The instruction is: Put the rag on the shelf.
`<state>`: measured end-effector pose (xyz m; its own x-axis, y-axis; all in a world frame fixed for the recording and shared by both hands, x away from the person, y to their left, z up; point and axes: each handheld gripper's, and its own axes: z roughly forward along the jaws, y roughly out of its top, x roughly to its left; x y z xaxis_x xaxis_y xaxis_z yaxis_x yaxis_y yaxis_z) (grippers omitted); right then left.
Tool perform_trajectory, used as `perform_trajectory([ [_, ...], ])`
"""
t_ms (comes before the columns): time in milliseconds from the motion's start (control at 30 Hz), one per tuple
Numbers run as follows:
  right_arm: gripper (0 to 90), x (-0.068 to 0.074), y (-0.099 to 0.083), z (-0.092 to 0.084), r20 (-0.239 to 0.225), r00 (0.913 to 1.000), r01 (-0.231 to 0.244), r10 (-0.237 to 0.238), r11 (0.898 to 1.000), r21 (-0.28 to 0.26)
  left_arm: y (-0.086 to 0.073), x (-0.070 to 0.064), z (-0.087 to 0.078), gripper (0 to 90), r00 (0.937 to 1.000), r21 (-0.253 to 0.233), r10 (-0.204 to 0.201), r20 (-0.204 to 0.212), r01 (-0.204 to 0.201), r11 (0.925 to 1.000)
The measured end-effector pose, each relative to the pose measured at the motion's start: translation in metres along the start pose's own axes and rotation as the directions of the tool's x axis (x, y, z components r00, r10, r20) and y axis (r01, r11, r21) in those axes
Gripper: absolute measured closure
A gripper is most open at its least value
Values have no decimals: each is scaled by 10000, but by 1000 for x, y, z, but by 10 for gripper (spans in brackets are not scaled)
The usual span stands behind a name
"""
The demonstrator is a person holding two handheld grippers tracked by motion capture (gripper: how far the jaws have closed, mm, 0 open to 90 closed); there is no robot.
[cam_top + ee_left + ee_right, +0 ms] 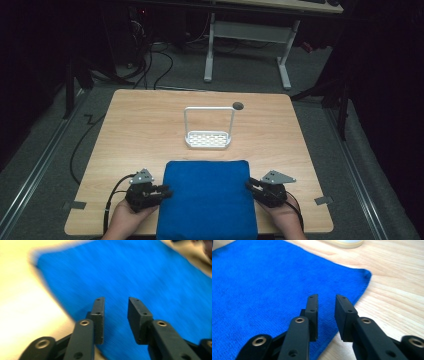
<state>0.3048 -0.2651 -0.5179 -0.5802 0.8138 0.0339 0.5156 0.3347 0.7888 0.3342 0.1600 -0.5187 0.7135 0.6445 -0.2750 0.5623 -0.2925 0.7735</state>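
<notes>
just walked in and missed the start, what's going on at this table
A person holds a gripper in each hand at either side of a blue cloth that lies flat on the wooden table. The left gripper is at the cloth's left edge and the right gripper at its right edge, both with jaws apart and nothing pinched. A white wire rack stands beyond the cloth, untouched.

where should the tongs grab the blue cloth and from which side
Probably at its two side edges, one pair of tongs per side. The blue cloth lies flat on the table, so only its thin edges offer a pinch. The left tongs come in from its left edge, the right tongs from its right edge, both open with nothing between them; slide one jaw under the edge.
</notes>
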Motion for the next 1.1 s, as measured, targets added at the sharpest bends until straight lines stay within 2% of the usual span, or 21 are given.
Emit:
perform_trajectory([
  [67,709,-3,-3,-1,88,9999,-113,113,9999,32,5,8,-1,634,9983,-515,-221,-540,193,9985],
  [167,693,-7,-5,-2,183,9993,-319,319,9995,15,13,19,7,616,9916,-742,-417,-1224,328,9967],
  [233,680,-11,-5,-2,209,9991,-372,373,9993,-85,18,26,17,608,9889,-676,-487,-1407,395,9969],
  [300,655,-13,-5,-3,256,9984,-494,498,9986,-165,23,31,30,610,9801,-379,-166,-1980,93,9992],
  [400,612,-17,-7,-4,354,9973,-629,638,9977,-245,29,39,46,618,9780,-93,-442,-2041,432,9990],
  [533,561,-19,-6,-3,629,9958,-641,662,9973,-351,35,40,55,628,9746,50,-417,-2199,439,9990],
  [700,507,-22,4,5,640,9934,-912,953,9937,-649,34,40,55,632,9750,5,-548,-2151,562,9984],
  [833,490,-24,17,15,1006,9891,-1006,1078,9922,-743,34,43,54,651,9765,-18,-713,-2033,725,9974],
  [900,497,-26,22,20,1125,9877,-1021,1083,9930,-601,34,44,54,652,9772,-65,-813,-1961,817,9966],
  [1000,512,-31,28,30,1241,9833,-1276,1330,9905,-505,34,43,55,655,9764,-43,-713,-2039,719,9974],
  [1100,516,-34,36,43,1581,9813,-1089,1102,9939,-167,33,42,55,673,9777,-28,-678,-1989,686,9976],
])
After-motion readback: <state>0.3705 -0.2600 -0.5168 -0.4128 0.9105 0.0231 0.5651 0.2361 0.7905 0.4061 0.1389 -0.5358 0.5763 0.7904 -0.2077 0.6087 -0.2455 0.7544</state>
